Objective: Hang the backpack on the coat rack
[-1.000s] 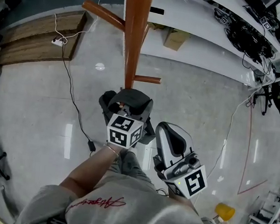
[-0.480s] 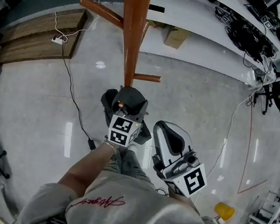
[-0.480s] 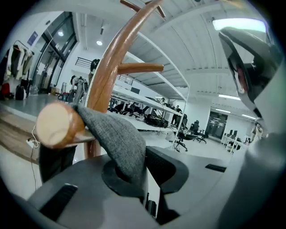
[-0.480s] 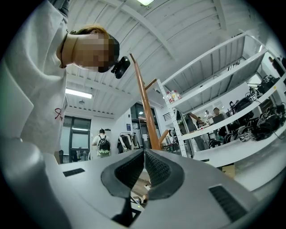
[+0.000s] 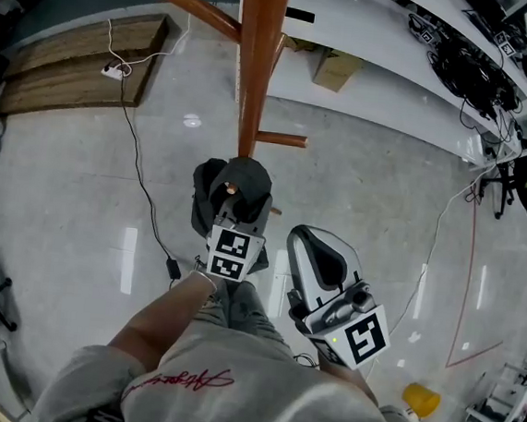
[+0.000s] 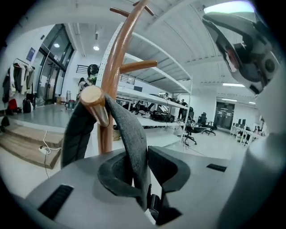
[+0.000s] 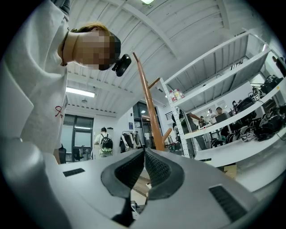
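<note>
Looks like an open-plan office or lab hall. Told by long white shelves loaded with gear, black swivel chairs, a glossy pale floor, tall dark-framed glass doors and strip lights overhead.

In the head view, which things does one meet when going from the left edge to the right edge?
wooden platform → coat rack → cardboard box → yellow object

coat rack pole straight ahead, pegs jutting sideways, open floor around
</note>
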Demonstrator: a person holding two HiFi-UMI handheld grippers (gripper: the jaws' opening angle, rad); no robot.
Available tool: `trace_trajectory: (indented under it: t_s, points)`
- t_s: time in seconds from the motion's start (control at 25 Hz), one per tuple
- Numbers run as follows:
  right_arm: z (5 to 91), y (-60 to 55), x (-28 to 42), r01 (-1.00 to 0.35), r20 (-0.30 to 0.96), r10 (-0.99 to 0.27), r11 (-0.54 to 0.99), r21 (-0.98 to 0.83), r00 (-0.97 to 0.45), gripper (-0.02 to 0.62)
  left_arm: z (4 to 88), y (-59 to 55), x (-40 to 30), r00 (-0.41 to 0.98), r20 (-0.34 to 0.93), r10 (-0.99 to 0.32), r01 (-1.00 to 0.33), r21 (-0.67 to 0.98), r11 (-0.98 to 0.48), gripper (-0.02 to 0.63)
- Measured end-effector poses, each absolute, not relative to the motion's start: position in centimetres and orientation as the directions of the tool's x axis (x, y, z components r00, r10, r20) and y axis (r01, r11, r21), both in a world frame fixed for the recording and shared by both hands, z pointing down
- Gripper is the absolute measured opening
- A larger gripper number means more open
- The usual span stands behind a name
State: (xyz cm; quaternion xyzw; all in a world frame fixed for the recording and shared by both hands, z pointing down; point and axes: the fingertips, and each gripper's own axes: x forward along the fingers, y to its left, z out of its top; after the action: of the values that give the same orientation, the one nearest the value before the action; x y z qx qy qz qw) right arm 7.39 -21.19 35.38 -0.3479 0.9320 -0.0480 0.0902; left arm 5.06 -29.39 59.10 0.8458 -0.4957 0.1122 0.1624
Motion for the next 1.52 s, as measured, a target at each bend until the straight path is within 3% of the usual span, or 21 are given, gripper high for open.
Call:
trace_trajectory:
  t_s: [0.36, 0.64, 0.72, 0.92, 1.08, 1.24, 1.52]
  points:
    - [35.7, -20.1, 7.0, -0.608, -0.143, -0.626, 0.779, -0.152, -0.766, 0.021, 60.1, -26.8, 2.3, 0.392, 0.374, -0.840, -0.920, 0.137, -0.368, 0.127]
    - [35.5, -19.6, 6.4, -0.549, -0.175, -0.572, 0.819, -0.165, -0.801, 0.021, 58.9, -23.8, -1.7, 0.261, 0.366, -0.894, -0.964, 0.054, -0.259, 0.127]
    - [35.5, -19.4, 6.0, -0.540, -0.183, -0.561, 0.828, -0.152, -0.807, 0.021, 57.5, -23.0, -3.3, 0.236, 0.334, -0.912, -0.971, 0.063, -0.229, 0.119]
    - [34.6, -18.0, 5.2, -0.548, -0.200, -0.561, 0.827, -0.124, -0.803, 0.021, 51.2, -20.6, -6.7, 0.200, 0.225, -0.953, -0.979, 0.095, -0.183, 0.029]
    - [36.0, -15.1, 5.1, -0.571, -0.154, -0.581, 0.814, -0.109, -0.799, 0.021, 48.1, -17.3, -7.0, 0.251, 0.170, -0.953, -0.962, 0.158, -0.225, 0.017]
    - [34.3, -14.5, 3.5, -0.631, -0.205, -0.623, 0.775, -0.032, -0.755, 0.021, 43.8, -17.5, -7.7, 0.341, 0.065, -0.938, -0.926, 0.194, -0.323, 0.017]
    - [33.3, -6.6, -0.2, -0.723, -0.205, -0.712, 0.690, -0.028, -0.672, 0.021, 39.9, -10.1, -9.0, 0.489, 0.039, -0.872, -0.860, 0.190, -0.474, 0.017]
